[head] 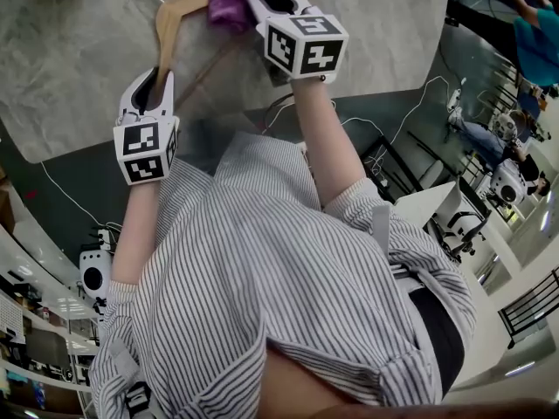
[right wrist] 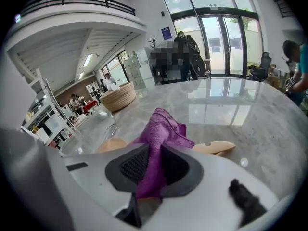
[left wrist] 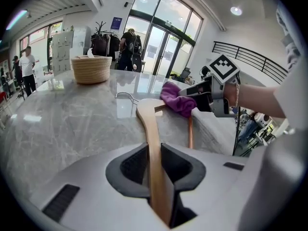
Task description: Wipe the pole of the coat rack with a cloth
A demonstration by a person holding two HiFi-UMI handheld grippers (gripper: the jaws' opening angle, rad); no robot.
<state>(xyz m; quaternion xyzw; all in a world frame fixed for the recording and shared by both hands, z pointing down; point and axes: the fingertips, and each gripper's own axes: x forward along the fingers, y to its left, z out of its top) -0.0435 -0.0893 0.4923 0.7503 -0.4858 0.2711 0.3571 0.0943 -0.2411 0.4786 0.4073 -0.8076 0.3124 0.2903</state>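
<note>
Lengthwise, hanger arm (left wrist: 147,117) runs from left claw (left wrist: 154,147) toward cloth (left wrist: 176,100).

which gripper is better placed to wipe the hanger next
The right gripper. Its jaws are shut on the cloth, which lies against the hanger; the left gripper is clamped on the hanger's arm, holding it.

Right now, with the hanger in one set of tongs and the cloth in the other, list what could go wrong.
1. The left tongs pinch the wooden hanger at one arm's end only; pressure from the purple cloth farther along could twist it loose.
2. The right tongs hold just a fold of cloth; rubbing may drag it out.
3. The metal hook sits close to the table and might scrape it.
</note>
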